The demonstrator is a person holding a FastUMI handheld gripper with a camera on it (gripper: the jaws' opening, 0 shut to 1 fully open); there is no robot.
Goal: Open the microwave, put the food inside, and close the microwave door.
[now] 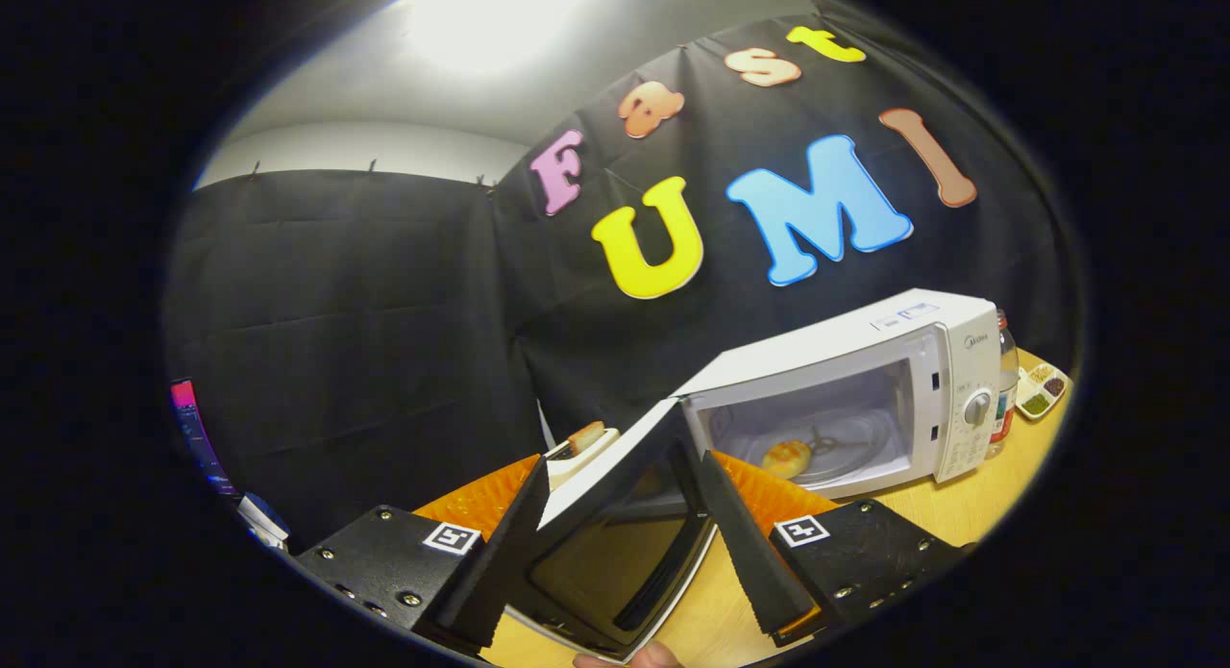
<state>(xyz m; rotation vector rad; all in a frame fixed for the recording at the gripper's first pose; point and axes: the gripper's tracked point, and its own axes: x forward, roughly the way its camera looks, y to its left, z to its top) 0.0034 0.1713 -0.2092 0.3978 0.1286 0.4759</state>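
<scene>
The white microwave stands on the wooden table with its cavity open. A yellowish bun lies on the glass turntable inside. The microwave door is swung wide out toward me, its dark window facing right. My gripper is open, and the door's free end stands between the two fingers. The left finger is at the door's outer face and the right finger at its inner face. I cannot tell if either one touches it.
An orange mat lies under the door, with a white dish of food behind it. A bottle and a small compartment tray stand to the right of the microwave. A person's fingertip shows below the fingers.
</scene>
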